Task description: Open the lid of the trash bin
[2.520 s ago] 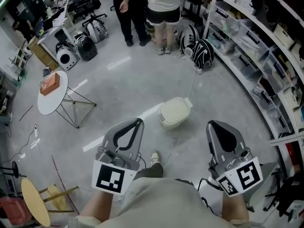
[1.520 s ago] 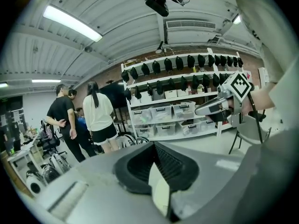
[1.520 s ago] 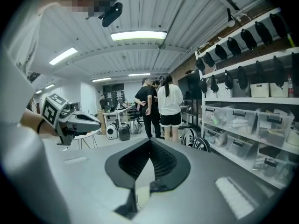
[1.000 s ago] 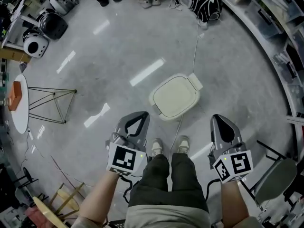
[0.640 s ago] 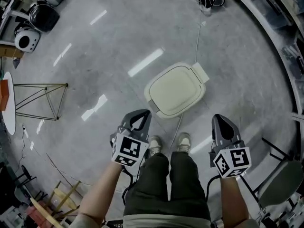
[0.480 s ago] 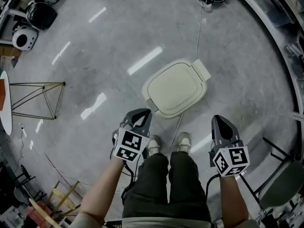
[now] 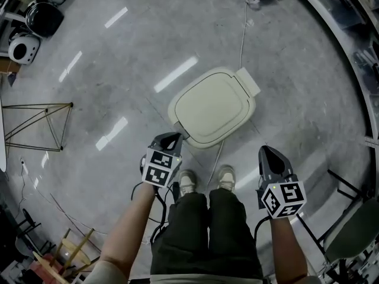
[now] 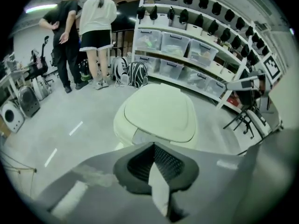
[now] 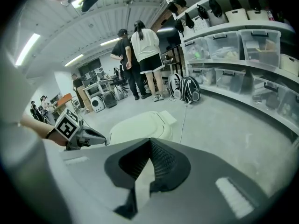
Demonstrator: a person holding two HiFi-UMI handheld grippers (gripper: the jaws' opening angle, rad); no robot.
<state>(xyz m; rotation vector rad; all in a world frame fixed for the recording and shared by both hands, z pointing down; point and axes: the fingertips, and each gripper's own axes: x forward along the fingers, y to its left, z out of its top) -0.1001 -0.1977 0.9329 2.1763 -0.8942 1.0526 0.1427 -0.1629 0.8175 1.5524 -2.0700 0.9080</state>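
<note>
Standing on the grey floor (image 7: 106,58), you have the cream trash bin (image 7: 213,106) just ahead of you, its lid (image 8: 161,112) down. Your left gripper (image 7: 173,136), jaws pressed together on nothing, points at the bin's near edge beside the grey tab (image 7: 181,130). Your right gripper (image 7: 266,152), likewise closed and empty, hangs apart from the bin.

Open floor (image 7: 118,87) rings the trash bin (image 7: 213,106) (a cable (image 7: 242,43) trails behind it)
</note>
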